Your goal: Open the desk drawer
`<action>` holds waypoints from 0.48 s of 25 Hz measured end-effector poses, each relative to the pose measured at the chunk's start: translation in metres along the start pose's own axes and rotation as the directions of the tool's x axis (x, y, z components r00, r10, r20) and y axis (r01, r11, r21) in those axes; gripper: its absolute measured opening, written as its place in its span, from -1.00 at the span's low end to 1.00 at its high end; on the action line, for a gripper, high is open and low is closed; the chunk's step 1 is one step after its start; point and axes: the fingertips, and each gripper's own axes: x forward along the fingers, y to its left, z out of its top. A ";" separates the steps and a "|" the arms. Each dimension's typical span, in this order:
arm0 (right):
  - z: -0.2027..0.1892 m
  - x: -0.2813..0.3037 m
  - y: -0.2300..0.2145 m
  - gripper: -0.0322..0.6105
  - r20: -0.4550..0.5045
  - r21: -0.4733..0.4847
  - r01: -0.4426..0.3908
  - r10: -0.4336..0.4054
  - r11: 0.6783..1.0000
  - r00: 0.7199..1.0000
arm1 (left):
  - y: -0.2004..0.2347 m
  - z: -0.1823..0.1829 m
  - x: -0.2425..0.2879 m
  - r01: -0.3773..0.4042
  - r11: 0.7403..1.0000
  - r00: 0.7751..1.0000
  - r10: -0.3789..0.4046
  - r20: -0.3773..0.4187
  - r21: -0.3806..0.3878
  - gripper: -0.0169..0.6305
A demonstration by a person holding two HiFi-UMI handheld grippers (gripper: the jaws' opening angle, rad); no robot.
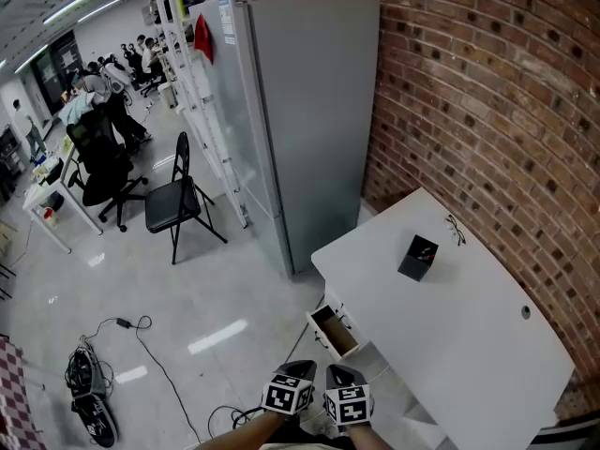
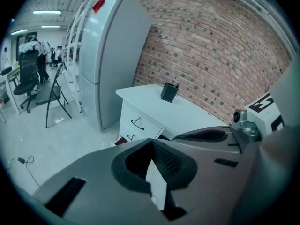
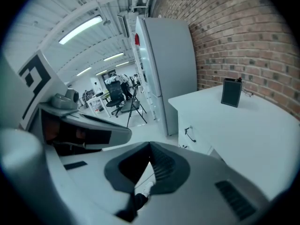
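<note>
The white desk (image 1: 469, 336) stands at the right against the brick wall. Its lower drawer (image 1: 333, 331) is pulled out, showing a brown inside. Its edge also peeks out in the left gripper view as the drawer (image 2: 122, 139), under a closed upper drawer front with a dark handle (image 2: 137, 123). That handle (image 3: 190, 134) shows in the right gripper view too. My left gripper (image 1: 298, 371) and right gripper (image 1: 342, 376) hang side by side at the bottom, short of the drawer and touching nothing. Both the left gripper (image 2: 152, 142) and the right gripper (image 3: 150, 146) are shut and hold nothing.
A black box (image 1: 418, 257) and a pair of glasses (image 1: 455, 228) lie on the desk. A tall grey fridge (image 1: 300, 111) stands behind the desk, with a folding chair (image 1: 178, 200) to its left. Cables (image 1: 84, 373) lie on the floor at bottom left. People sit far back.
</note>
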 end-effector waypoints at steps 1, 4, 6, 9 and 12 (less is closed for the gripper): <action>0.000 -0.001 -0.001 -0.85 -0.003 0.001 0.001 -0.001 1.000 1.000 | -0.001 -0.001 0.000 0.005 1.000 1.000 -0.005 -0.003 0.001 -0.92; 0.006 -0.003 -0.007 -0.85 -0.001 -0.001 0.001 -0.001 1.000 1.000 | -0.002 0.004 0.002 0.006 1.000 1.000 -0.006 0.003 0.000 -0.92; 0.009 -0.003 -0.012 -0.85 0.003 0.013 -0.003 0.003 1.000 1.000 | -0.002 0.011 0.004 0.003 1.000 1.000 -0.003 0.013 0.000 -0.92; 0.007 -0.002 -0.016 -0.85 0.001 0.050 -0.007 0.007 0.999 1.000 | -0.005 0.012 0.006 0.002 1.000 1.000 -0.002 0.012 0.001 -0.92; 0.002 -0.004 -0.017 -0.85 -0.010 0.054 -0.010 0.010 0.998 1.000 | -0.007 0.007 0.005 -0.003 1.000 1.000 0.003 0.004 0.000 -0.92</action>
